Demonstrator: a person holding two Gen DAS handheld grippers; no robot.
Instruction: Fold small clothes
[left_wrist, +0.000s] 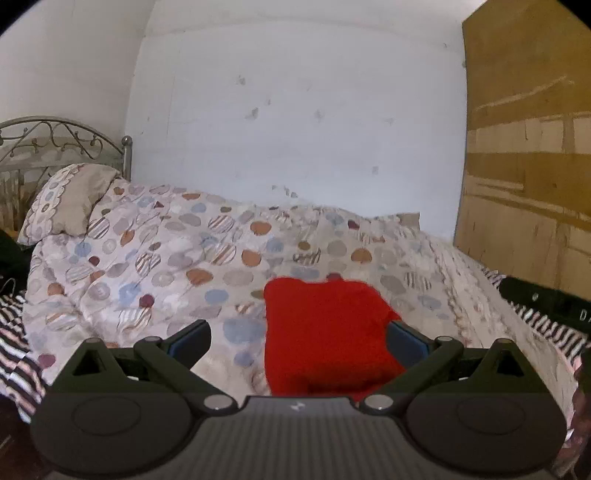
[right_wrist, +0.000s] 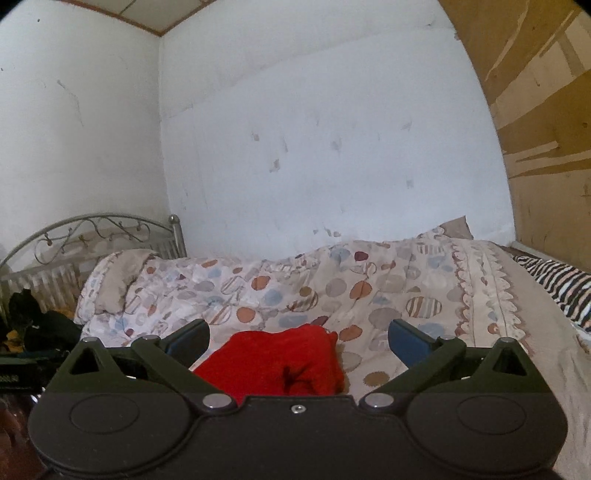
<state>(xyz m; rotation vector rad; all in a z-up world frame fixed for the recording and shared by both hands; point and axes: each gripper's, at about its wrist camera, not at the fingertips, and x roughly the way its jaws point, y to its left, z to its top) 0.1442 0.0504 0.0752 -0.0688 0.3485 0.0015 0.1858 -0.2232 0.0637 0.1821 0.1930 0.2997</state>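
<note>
Fuzzy, matt red cloth garment (left_wrist: 325, 332) on a soft printed cotton-like duvet (left_wrist: 184, 251). Matt black plastic gripper arms, dull blue pads (right_wrist: 406, 341). Shiny scrolled metal headboard (right_wrist: 92, 232). Scuffed, rough painted wall (right_wrist: 332, 147).

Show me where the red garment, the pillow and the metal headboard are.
red garment (left_wrist: 325, 332): left wrist view, middle of its flat top.
pillow (left_wrist: 70, 201): left wrist view, its beige centre.
metal headboard (right_wrist: 96, 229): right wrist view, the curved top rail with scrollwork.

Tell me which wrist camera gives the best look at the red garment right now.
The left wrist view: the red garment lies there as a broad, flat, roughly squared shape on the patterned quilt, most of its outline visible. The right wrist view shows it lower and foreshortened, its near edge hidden behind the gripper body.
</note>
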